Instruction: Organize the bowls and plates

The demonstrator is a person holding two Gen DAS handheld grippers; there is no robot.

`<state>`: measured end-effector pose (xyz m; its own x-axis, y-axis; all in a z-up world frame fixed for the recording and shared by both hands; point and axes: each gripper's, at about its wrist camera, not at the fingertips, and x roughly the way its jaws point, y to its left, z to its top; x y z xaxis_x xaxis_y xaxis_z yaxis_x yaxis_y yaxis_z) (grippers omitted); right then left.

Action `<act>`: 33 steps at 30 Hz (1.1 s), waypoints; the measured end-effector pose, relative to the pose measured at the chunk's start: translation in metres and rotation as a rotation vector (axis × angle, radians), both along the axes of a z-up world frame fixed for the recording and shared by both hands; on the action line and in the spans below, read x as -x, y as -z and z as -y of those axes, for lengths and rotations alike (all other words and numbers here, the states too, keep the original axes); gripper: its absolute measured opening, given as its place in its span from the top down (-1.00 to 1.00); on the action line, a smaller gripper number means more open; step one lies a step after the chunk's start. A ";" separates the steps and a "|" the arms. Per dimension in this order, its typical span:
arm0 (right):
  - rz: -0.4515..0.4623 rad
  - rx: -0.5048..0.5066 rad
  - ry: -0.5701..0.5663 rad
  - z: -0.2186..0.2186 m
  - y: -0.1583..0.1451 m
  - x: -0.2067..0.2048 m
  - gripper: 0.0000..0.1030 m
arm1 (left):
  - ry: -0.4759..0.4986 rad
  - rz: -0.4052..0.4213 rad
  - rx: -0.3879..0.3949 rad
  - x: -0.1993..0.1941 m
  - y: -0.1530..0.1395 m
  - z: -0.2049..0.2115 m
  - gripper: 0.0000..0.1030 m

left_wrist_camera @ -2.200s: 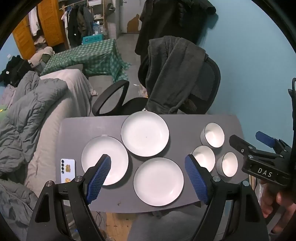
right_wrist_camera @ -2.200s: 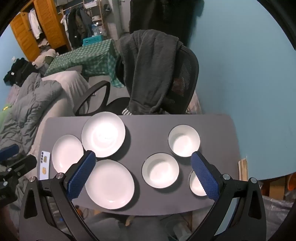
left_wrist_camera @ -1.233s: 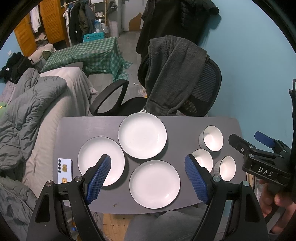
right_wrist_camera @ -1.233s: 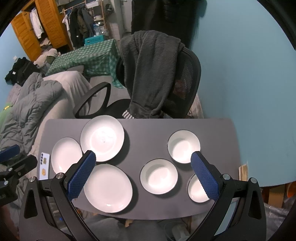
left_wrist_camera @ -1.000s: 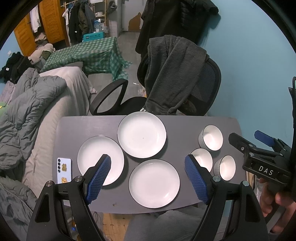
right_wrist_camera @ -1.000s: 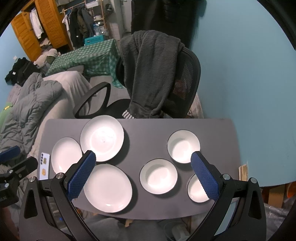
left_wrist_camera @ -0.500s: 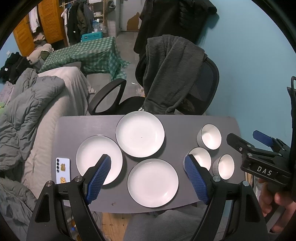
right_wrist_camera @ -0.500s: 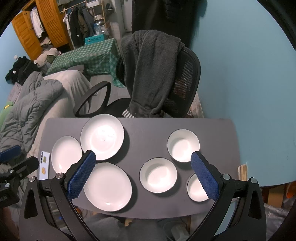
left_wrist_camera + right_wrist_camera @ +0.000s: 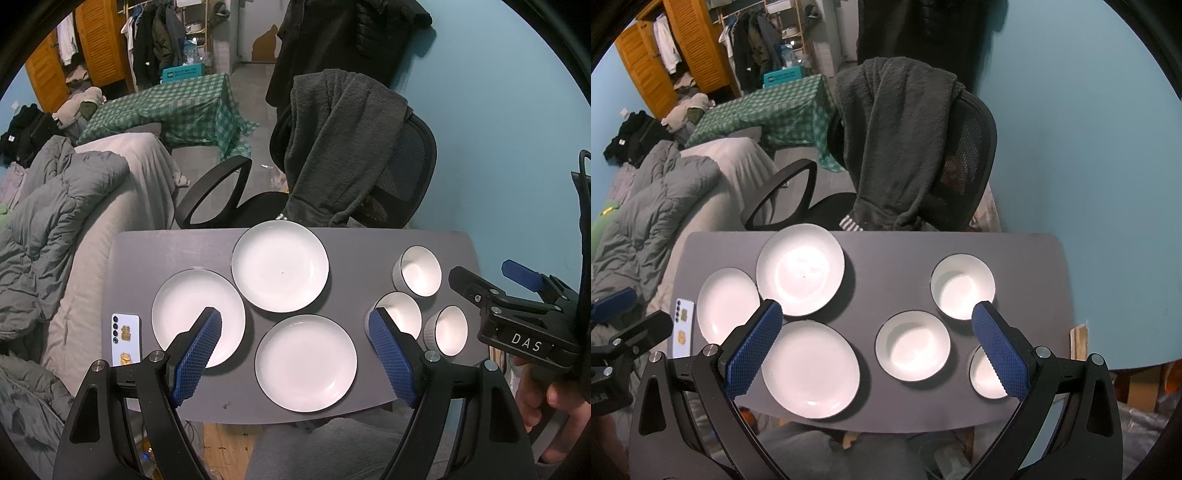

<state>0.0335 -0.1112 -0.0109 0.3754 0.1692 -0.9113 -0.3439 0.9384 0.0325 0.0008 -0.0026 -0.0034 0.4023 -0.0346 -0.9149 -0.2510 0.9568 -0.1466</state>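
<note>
- Left gripper [image 9: 295,354] hung high in the air, jaws spread wide, blue pads facing each other, nothing between them.
- Right gripper [image 9: 879,354] was likewise raised, jaws wide apart, empty.
- Right gripper's body showed at the right edge of the left wrist view, a hand [image 9: 546,402] wrapped round its grip.
- The two grippers sat side by side, well apart.

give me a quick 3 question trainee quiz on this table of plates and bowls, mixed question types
1. How many plates and how many bowls are on the table?
2. True or false: the left gripper holds a plate.
3. The phone lies nearest which edge of the table: A) left B) right C) far

Key
1. Three plates, three bowls.
2. False; its jaws are open and empty, as are those of the right gripper.
3. A
</note>
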 end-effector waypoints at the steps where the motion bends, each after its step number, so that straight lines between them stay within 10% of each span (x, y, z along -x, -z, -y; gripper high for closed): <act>1: 0.000 0.001 0.000 0.000 0.000 0.000 -0.97 | -0.001 -0.001 0.002 0.001 0.000 -0.001 -0.61; 33: -0.001 0.005 -0.002 -0.009 -0.002 0.006 -0.97 | 0.010 0.005 0.005 0.006 -0.002 -0.011 -0.61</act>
